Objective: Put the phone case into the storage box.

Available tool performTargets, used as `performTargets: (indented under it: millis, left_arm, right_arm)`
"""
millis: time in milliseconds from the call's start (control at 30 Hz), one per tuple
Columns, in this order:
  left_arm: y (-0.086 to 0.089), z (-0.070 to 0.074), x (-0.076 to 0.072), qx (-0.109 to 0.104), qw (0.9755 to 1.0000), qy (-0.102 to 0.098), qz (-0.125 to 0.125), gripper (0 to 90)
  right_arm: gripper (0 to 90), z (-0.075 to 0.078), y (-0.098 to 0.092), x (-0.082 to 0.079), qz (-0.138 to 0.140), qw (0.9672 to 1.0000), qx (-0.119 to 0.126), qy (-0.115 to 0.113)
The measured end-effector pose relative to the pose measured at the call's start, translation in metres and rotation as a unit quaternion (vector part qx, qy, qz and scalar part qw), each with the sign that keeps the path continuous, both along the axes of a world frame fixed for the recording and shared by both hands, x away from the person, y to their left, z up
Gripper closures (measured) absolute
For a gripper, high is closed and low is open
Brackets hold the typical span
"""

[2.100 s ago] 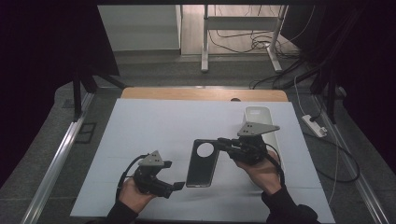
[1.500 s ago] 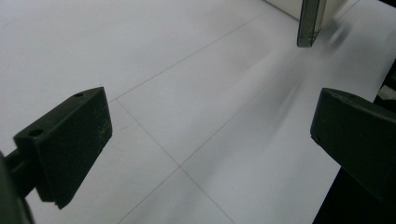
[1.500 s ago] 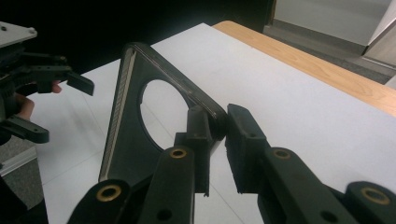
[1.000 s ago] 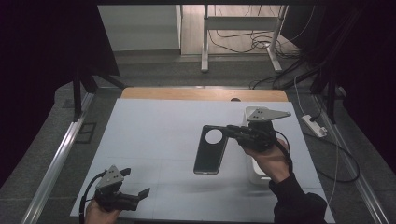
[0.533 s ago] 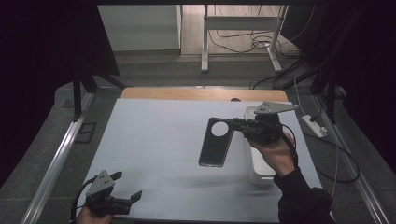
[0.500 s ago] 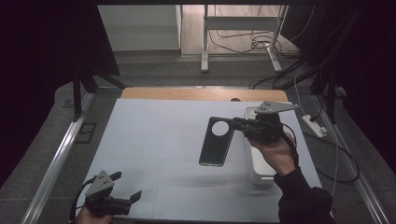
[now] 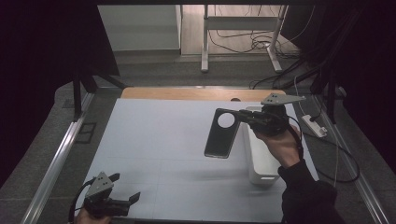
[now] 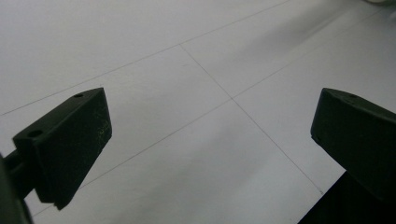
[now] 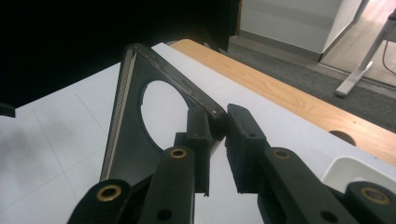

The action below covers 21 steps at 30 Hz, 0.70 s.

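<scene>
A black phone case (image 7: pixel 222 136) with a round camera hole hangs in the air over the right half of the white table (image 7: pixel 154 140). My right gripper (image 7: pixel 243 117) is shut on its top edge, just left of a white box (image 7: pixel 261 161). In the right gripper view the case (image 9: pixel 133 140) hangs tilted, its rim pinched between the pads of my right gripper (image 9: pixel 218 135). My left gripper (image 7: pixel 125 188) rests at the table's near left corner, open. In the left gripper view only bare table lies between the wide jaws of my left gripper (image 8: pixel 210 126).
The white box stands on the table's right side, under my right hand. A wooden strip (image 7: pixel 187 93) runs along the far edge. A metal rail (image 7: pixel 60 154) borders the left side. Cables and a power strip (image 7: pixel 314 126) lie on the floor to the right.
My right gripper has carried the phone case up and toward the far right, beside the white box. My left gripper has let go of it and drawn back to the near left corner.
</scene>
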<state>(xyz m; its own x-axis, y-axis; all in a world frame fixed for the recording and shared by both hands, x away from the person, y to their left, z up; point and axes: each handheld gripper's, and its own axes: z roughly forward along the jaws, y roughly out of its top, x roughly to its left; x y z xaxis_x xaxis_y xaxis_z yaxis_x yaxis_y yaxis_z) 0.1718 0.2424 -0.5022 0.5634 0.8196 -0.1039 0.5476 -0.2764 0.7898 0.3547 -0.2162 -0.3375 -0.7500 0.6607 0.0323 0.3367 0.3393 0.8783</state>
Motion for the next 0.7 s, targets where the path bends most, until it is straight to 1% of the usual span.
performTargets:
  millis: [167,267,367,700]
  left_arm:
    - [0.000,0.000,0.000,-0.001,1.0000,0.001,0.002,0.0]
    - [0.001,0.000,0.000,-0.005,1.0000,0.001,0.003,0.0]
    - [0.000,0.000,0.000,-0.003,1.0000,0.002,0.002,0.0]
    - [0.000,0.000,0.001,-0.002,1.0000,0.004,0.003,0.0]
  right_arm:
    - [79.1,0.005,-0.007,0.007,-0.010,0.9999,-0.006,-0.008]
    - [79.1,0.006,-0.009,0.010,-0.014,0.9998,-0.008,-0.009]
    - [79.1,0.008,-0.013,0.015,-0.019,0.9997,-0.010,-0.012]
    - [79.1,0.015,-0.027,0.028,-0.035,0.9991,-0.010,-0.021]
